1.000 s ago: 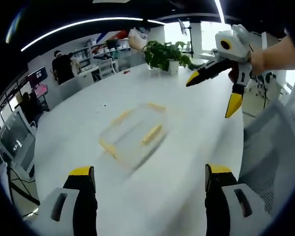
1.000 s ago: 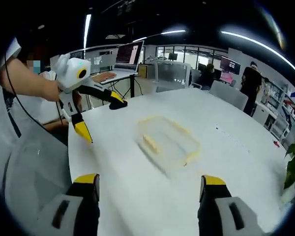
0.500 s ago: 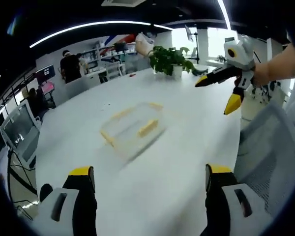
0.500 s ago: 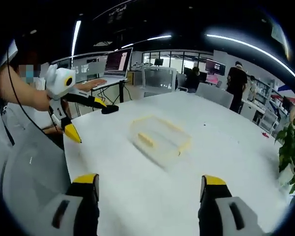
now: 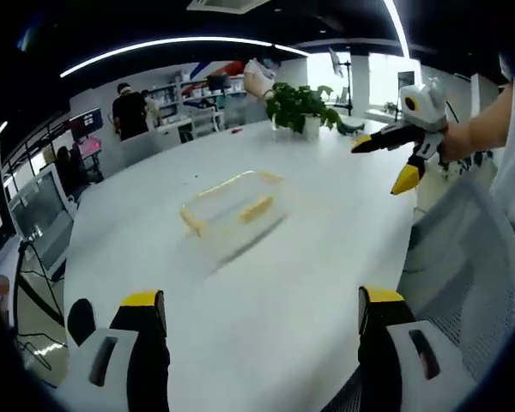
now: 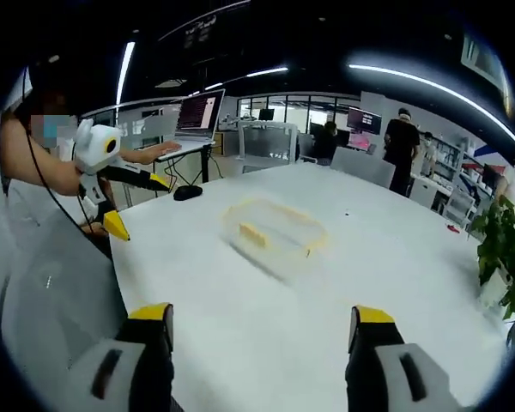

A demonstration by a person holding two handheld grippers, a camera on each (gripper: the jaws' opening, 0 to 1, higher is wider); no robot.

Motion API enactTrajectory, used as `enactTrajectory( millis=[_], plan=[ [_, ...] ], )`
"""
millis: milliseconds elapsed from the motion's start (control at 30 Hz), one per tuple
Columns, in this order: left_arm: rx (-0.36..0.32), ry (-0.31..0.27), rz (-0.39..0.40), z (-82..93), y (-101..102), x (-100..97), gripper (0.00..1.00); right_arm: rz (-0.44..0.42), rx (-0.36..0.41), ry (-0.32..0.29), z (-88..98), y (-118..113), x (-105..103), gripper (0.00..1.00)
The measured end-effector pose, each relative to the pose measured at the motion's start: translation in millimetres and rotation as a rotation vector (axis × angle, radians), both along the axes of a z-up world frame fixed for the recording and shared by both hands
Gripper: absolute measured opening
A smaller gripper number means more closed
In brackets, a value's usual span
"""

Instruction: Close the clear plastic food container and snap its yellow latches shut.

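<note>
You're pre-approach: both grippers gaping, well off the container, lid maybe on already; close in on its latches.

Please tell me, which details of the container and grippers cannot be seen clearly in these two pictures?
- Clear container: blurred in both views; whether the lid is seated is unclear.
- Yellow latches: too small and smeared to tell if snapped.
- Left gripper and right gripper: bodies cut off by bottom edge.
</note>
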State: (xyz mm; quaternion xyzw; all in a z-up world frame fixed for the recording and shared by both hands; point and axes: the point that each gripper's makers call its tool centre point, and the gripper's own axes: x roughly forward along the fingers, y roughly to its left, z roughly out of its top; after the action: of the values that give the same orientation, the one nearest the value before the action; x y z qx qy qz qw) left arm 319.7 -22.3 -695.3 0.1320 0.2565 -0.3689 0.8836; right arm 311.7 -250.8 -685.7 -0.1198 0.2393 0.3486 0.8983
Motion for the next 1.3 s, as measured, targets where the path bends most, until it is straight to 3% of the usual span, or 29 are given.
enactTrajectory(
  millis=[467,767,1300],
  plan=[
    [-0.013,0.022,0.040,-16.4,12,-24.7,0.90,-0.052,0.011,-0.021,-7.5,-15,-16,0.82],
    [-0.042,0.016,0.080,-20.8,18,-29.6,0.88,-0.068,0.018,-0.001,-19.7,-15,-22,0.82],
    [-0.069,-0.013,0.092,-14.4,14,-28.1,0.91,-0.063,0.030,-0.002,-20.4,-14,-24,0.81]
  ],
)
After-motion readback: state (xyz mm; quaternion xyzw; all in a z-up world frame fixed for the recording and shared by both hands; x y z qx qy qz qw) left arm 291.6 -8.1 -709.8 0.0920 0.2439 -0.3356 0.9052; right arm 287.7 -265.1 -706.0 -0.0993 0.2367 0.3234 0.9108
